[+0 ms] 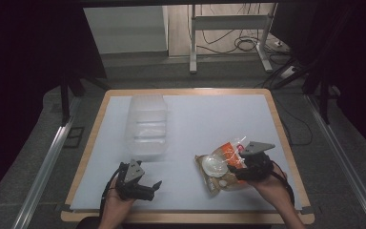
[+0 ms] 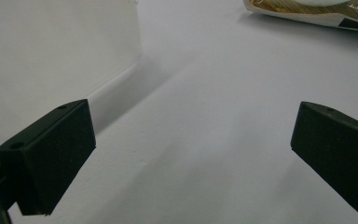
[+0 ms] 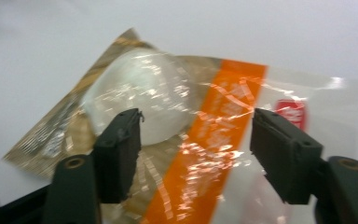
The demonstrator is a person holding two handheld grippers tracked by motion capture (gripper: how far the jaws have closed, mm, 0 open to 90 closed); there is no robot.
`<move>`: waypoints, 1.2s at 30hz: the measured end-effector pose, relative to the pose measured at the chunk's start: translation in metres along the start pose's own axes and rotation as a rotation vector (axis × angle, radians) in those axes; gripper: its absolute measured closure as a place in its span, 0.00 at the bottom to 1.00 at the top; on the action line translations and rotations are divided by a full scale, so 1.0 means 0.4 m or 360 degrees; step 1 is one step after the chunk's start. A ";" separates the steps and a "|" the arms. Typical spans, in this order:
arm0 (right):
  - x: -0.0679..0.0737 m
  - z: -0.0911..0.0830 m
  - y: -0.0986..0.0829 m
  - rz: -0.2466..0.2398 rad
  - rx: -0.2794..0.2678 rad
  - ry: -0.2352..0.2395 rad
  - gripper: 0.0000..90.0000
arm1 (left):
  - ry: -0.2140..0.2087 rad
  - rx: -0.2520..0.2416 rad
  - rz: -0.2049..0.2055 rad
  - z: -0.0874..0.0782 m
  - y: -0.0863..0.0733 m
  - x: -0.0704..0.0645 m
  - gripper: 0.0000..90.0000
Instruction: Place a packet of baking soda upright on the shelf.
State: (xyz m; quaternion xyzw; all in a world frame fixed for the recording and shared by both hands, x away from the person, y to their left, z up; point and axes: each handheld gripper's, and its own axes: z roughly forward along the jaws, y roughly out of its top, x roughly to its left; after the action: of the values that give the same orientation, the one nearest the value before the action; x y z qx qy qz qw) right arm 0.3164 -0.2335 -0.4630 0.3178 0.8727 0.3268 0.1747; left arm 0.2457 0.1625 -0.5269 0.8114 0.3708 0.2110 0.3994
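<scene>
White covers the top of the wood-edged bench [image 1: 195,114]. A shiny clear plastic bag with an orange stripe and round white buns inside [image 1: 221,167] lies on the near right part of the bench. The right tongs [image 3: 196,154] are over this bag. Their two black jaws stand wide apart, one on each side of the orange stripe, and they are not squeezing the bag. I cannot tell if they touch it. The person's right hand [image 1: 271,183] holds them.

The left tongs [image 1: 145,188] are at the near left, held in the left hand [image 1: 119,200]. Their jaws are wide open too, with nothing between them.

A cloudy clear plastic box [image 1: 147,125] sits on the bench beyond the left tongs, well apart from the bag.
</scene>
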 end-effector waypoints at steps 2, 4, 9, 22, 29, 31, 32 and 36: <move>-0.026 0.004 0.008 0.0014 0.0009 -0.0049 0.30 | -0.0002 -0.0001 -0.0007 -0.001 0.000 0.001 0.00; -0.039 0.003 0.002 0.0042 -0.0007 -0.0065 0.29 | -0.0004 -0.0003 -0.0010 -0.001 -0.001 0.002 0.00; -0.073 -0.009 -0.032 0.0113 -0.0025 -0.0088 0.28 | -0.0011 -0.0004 -0.0022 -0.001 -0.002 0.004 0.00; -0.128 0.007 -0.091 0.0243 0.0034 -0.0053 0.25 | -0.0016 -0.0003 -0.0017 -0.001 -0.002 0.004 0.00; -0.116 0.029 -0.083 0.0233 0.0055 0.0137 0.45 | -0.0020 -0.0003 -0.0017 -0.001 -0.002 0.002 0.00; -0.113 0.030 -0.080 0.0229 0.0067 0.0153 0.49 | -0.0023 -0.0003 -0.0016 -0.001 -0.002 0.002 0.00; -0.109 0.033 -0.077 0.0212 0.0073 0.0169 0.53 | -0.0023 -0.0002 -0.0017 0.000 -0.002 0.002 0.00; -0.085 0.040 -0.060 0.0108 0.0091 0.0174 0.84 | -0.0024 -0.0003 -0.0014 0.000 -0.002 0.001 0.00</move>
State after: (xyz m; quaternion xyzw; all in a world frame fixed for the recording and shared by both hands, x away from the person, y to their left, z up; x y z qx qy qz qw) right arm 0.3389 -0.2629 -0.4877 0.3336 0.8787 0.3244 0.1064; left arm 0.2456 0.1633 -0.5274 0.8110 0.3712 0.2034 0.4038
